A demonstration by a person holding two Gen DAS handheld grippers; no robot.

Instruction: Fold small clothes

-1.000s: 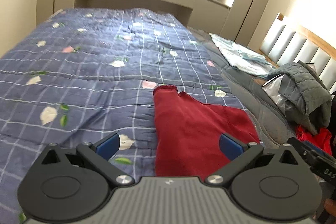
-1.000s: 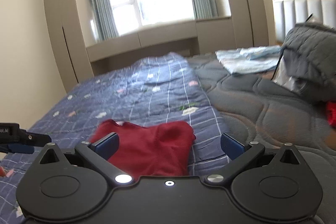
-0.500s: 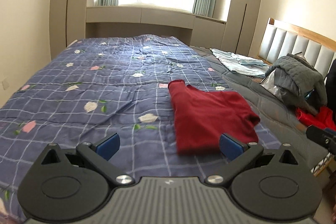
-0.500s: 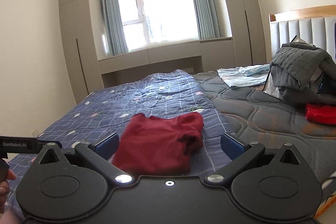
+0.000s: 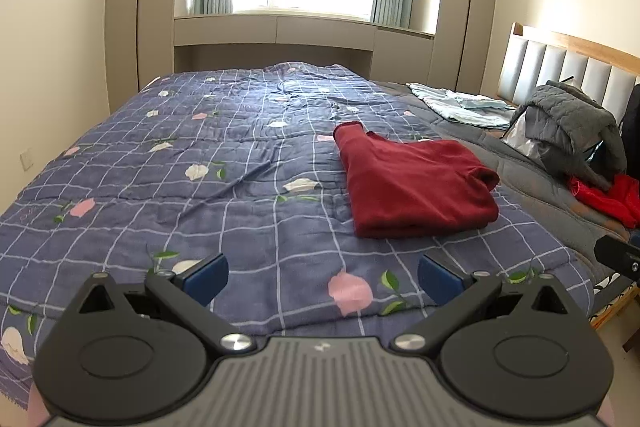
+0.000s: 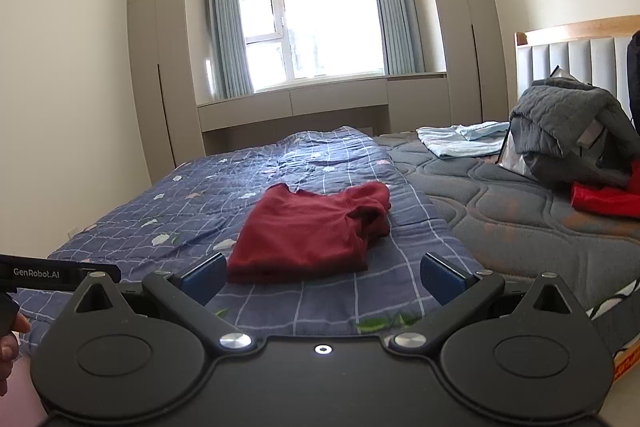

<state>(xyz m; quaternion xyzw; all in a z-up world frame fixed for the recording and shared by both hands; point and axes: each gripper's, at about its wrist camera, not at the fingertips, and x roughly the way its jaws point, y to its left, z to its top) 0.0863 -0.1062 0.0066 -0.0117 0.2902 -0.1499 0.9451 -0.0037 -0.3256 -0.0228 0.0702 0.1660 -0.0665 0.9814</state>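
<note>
Both tongs, left (image 5: pixel 322 277) and right (image 6: pixel 323 277), gape apart, empty. Red top (image 5: pixel 416 183) lies folded on the quilt (image 5: pixel 200 155) at one o'clock; its bunched right end could spring open if left unpressed.

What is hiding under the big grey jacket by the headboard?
A bright red cloth pokes out from under the grey jacket, and something silvery shows beside it. The rest beneath is covered, so it cannot be told.

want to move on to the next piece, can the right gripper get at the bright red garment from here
Probably not without moving: the right gripper is open and back from the bed, and the red garment lies far right, partly under the grey jacket.
</note>
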